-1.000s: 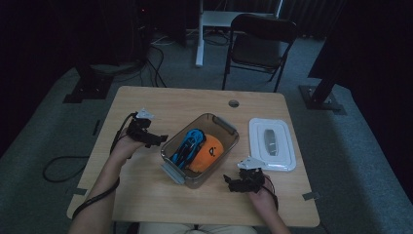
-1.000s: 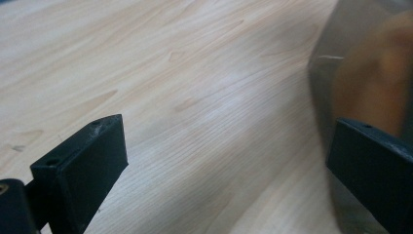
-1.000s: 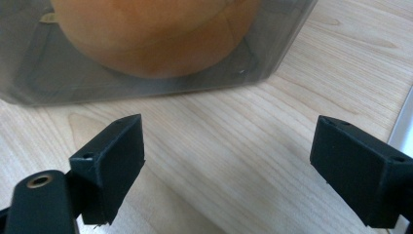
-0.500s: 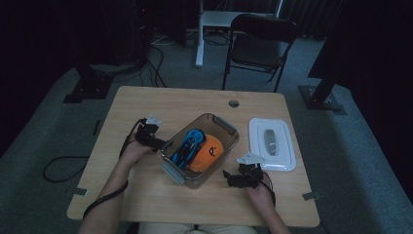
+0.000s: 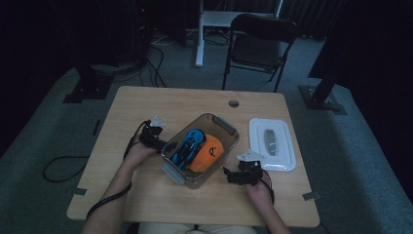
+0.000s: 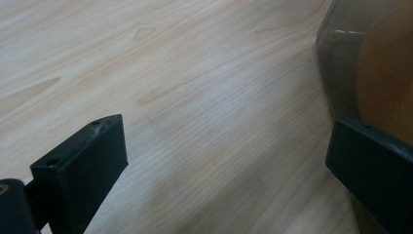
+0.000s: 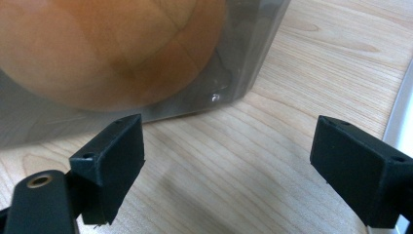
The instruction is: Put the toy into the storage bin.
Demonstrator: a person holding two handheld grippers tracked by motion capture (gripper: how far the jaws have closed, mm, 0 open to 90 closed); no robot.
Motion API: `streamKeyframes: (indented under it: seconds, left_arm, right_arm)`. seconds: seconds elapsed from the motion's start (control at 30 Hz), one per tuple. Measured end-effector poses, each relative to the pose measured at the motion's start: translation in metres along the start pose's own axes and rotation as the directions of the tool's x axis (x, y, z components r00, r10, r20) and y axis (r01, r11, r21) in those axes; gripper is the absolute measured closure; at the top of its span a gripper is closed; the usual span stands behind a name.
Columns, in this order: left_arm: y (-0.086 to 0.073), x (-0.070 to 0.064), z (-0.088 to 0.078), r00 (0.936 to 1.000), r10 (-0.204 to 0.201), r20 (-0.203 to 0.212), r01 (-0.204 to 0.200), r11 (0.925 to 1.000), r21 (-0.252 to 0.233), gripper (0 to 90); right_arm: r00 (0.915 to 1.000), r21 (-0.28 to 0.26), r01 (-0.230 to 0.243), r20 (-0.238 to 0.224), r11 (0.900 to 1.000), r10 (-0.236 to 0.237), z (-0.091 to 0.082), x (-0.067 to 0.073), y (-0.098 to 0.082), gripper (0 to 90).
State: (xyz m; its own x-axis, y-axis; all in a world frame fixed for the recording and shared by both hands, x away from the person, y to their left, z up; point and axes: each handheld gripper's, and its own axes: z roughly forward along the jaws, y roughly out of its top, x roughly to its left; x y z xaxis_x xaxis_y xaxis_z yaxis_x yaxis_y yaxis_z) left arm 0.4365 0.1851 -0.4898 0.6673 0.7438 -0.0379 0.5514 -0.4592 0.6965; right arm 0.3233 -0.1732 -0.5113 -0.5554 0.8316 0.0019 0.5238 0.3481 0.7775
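A clear plastic box (image 5: 221,124) stands mid-table, turned at an angle, holding an orange ball (image 5: 207,153) and a blue object (image 5: 187,144). My left gripper (image 5: 168,146) is open at the box's left wall; in the left gripper view the wall (image 6: 341,63) rises beside one of the fingertips (image 6: 375,165), with bare wood between the jaws. My right gripper (image 5: 226,173) is open just off the box's near right side. In the right gripper view the box (image 7: 243,53) with the orange ball (image 7: 112,44) stands just beyond the jaws.
The white lid (image 5: 272,144) lies flat to the right of the box, close to my right hand; its edge (image 7: 399,107) runs along the right gripper view. A round cable hole (image 5: 234,103) sits at the table's back. A black chair (image 5: 258,44) stands beyond the table.
My left gripper has slid right along the table until it reached the box's left wall. The right gripper has barely moved.
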Motion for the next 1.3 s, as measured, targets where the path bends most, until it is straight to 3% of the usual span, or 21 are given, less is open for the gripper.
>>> streamKeyframes:
  seconds: [0.13,0.27,0.43,0.67,0.87,1.0,1.13,1.2,1.3]
  left_arm:
    - [-0.002,-0.010,-0.005,0.9991,0.042,-0.003,-0.042,0.9991,0.009,2.2]
    - [-0.003,-0.017,-0.008,0.9984,0.056,-0.001,-0.056,0.9983,0.014,2.2]
    - [-0.008,-0.032,-0.014,0.9960,0.085,0.028,-0.085,0.9963,0.012,2.2]
    - [-0.014,-0.042,-0.023,0.9963,0.081,0.031,-0.081,0.9967,-0.003,2.1]
    - [-0.019,-0.055,-0.021,0.9943,0.083,0.067,-0.083,0.9966,-0.006,2.1]
    - [-0.019,-0.067,-0.023,0.9923,0.122,0.022,-0.122,0.9926,0.000,2.1]
    - [-0.020,-0.070,-0.024,0.9925,0.122,0.015,-0.122,0.9925,0.004,2.2]
    - [-0.020,-0.071,-0.025,0.9934,0.115,0.011,-0.115,0.9934,0.002,2.2]
    - [-0.022,-0.075,-0.025,0.9942,0.107,0.000,-0.107,0.9942,-0.004,2.2]
  right_arm:
    - [0.9998,0.004,-0.008,0.016,1.000,0.008,0.000,-0.001,-0.001,12.3]
    - [0.9998,-0.003,-0.022,0.003,1.000,0.022,-0.001,-0.003,-0.002,12.3]
    - [1.0000,-0.012,-0.008,0.003,1.000,0.008,-0.004,-0.003,-0.002,12.3]
    - [0.9999,-0.015,-0.004,0.013,1.000,0.004,-0.005,-0.005,-0.005,12.4]
    - [0.9995,-0.012,-0.005,0.031,1.000,0.005,-0.009,-0.007,-0.007,13.2]
    - [0.9999,-0.008,0.000,0.011,1.000,0.000,-0.010,-0.012,-0.008,13.5]
    - [0.9999,-0.005,-0.010,-0.007,1.000,0.010,-0.008,-0.016,-0.008,13.5]
    - [1.0000,-0.002,-0.009,0.004,1.000,0.009,-0.007,-0.017,-0.008,13.5]
    - [0.9982,0.014,0.030,0.050,0.999,-0.031,-0.004,-0.017,-0.004,13.6]
